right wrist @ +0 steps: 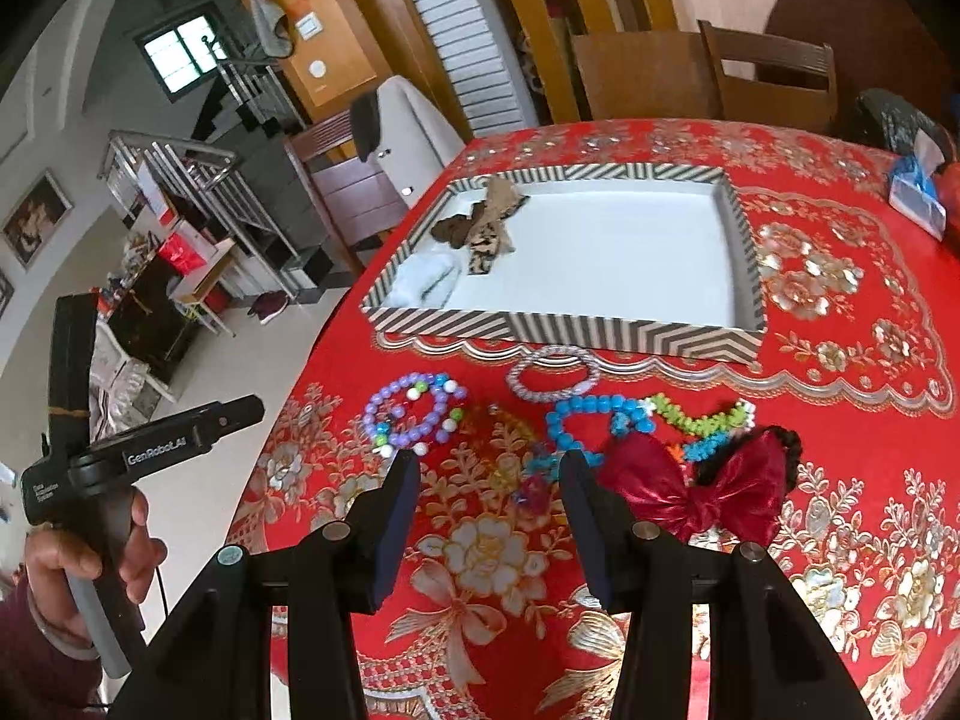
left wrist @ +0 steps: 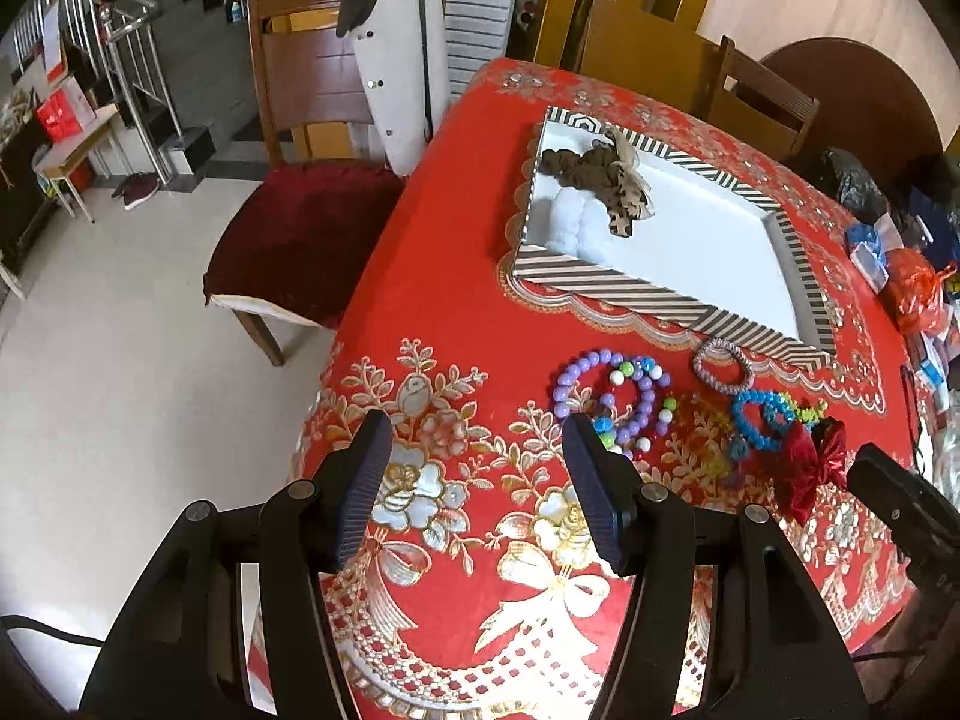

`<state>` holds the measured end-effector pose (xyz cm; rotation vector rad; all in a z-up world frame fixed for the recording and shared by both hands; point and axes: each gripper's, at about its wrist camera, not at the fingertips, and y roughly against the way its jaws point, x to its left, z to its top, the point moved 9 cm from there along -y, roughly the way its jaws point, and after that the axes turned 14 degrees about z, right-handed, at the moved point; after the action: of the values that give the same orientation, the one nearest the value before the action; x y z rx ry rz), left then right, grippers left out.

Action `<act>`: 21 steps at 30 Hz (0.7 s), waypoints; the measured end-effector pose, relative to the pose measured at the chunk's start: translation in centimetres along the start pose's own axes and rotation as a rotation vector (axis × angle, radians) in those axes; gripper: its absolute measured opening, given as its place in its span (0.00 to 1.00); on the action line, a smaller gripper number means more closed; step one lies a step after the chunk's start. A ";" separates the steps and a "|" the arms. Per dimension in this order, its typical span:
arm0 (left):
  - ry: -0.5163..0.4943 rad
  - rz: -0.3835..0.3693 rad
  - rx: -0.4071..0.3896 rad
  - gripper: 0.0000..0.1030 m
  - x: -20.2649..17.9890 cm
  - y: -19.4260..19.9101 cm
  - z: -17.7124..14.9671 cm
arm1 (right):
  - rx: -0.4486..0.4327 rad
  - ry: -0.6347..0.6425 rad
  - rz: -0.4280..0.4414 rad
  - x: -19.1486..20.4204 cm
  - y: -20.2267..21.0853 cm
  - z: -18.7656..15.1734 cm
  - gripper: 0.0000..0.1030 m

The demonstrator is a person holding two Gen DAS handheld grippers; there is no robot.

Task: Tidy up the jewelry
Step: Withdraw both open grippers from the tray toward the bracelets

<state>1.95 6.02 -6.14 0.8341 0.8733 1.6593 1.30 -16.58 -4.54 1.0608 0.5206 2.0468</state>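
striped tray (right wrist: 540, 327) lies long side facing both grippers, whose jaws gape empty

A table covered in a red cloth with gold-and-white flower embroidery (right wrist: 840, 312) carries a shallow black-and-white striped cardboard tray (right wrist: 630, 333) at its far middle. Just near of the tray lie a silvery-pink ring bracelet (right wrist: 552, 381), purple bead bracelets (right wrist: 414, 417), blue bead bracelets (right wrist: 576, 420), a green beaded strand (right wrist: 702, 414) and a dark red satin bow (right wrist: 696, 489).
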 end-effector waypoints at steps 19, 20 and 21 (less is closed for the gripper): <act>-0.028 -0.018 0.009 0.58 -1.9 -0.3 -0.2 | 0.045 0.022 -0.012 -0.2 -1.2 0.4 0.45; -0.027 -0.016 0.010 0.58 -2.0 -0.4 -0.2 | 0.045 0.018 -0.011 -0.3 -1.2 0.4 0.45; -0.025 -0.015 0.012 0.58 -2.0 -0.5 -0.2 | 0.047 0.016 -0.011 -0.4 -1.2 0.4 0.45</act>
<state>2.46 4.17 -6.88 0.8531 0.8708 1.6287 2.26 -16.14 -5.26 1.0669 0.5838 2.0437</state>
